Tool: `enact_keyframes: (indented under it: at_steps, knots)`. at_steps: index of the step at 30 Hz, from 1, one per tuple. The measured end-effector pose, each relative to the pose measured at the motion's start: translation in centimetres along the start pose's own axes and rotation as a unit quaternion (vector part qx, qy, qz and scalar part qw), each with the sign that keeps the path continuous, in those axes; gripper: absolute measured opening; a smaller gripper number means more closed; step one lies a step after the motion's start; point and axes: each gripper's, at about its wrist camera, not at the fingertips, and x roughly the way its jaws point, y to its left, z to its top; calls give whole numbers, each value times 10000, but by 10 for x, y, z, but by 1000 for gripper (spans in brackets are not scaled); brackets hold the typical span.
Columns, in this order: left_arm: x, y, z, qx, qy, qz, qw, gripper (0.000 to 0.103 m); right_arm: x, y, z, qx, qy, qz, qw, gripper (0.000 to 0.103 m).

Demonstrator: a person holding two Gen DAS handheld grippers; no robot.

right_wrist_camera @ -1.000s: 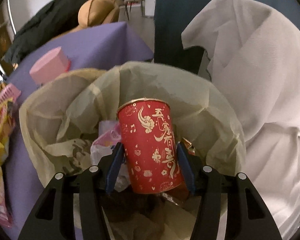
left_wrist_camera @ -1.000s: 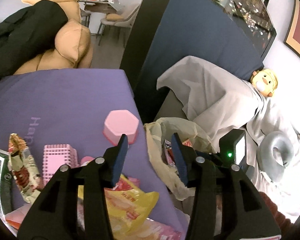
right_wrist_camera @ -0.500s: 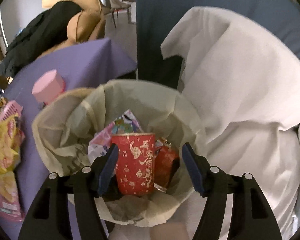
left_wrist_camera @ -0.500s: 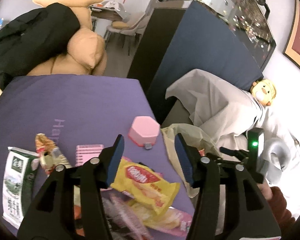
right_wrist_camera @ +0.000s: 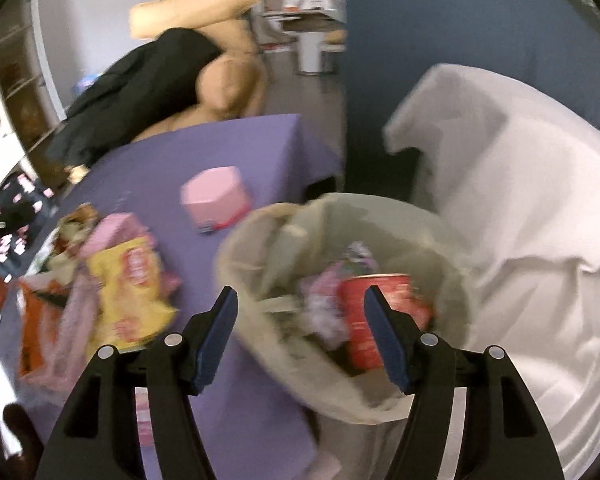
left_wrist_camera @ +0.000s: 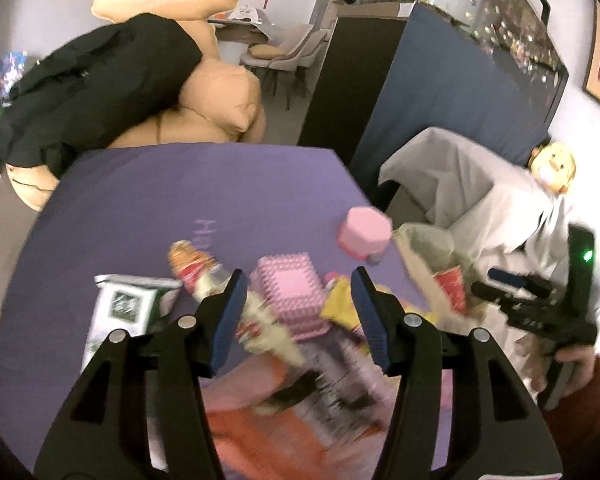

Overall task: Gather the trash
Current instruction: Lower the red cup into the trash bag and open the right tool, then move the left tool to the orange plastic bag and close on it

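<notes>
Red cup (right_wrist_camera: 374, 316) now dropped in bin (right_wrist_camera: 456, 300); right claw (right_wrist_camera: 300, 336) spread, empty. Left claw (left_wrist_camera: 296, 316), spread, empty, over worktop (left_wrist_camera: 140, 208) litter; next: pinch a wrapper (left_wrist_camera: 192, 264).

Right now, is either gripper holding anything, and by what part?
Nothing is held. The right gripper has just been opening, its jaws empty above the red cup in the trash bag. The left gripper is also open and empty.

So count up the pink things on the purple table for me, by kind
Pink hexagonal box: 1
Pink studded square block: 1
Total on the purple table: 2
</notes>
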Motion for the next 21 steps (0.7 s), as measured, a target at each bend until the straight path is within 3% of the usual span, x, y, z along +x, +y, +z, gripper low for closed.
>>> enact_keyframes:
  at_steps: [6,13,21]
  knots:
    - [-11,15,-30,82,162,282,9994,52,5,41,-7,-375,12,312,9988,62]
    - [-14,29,-50,-65,334,286,9990,52,13,74,-15,-718,77,448,9964,62]
    - [-10,43,-65,-322,464,334,9978,52,21,86,-15,-699,123,233,9972,62]
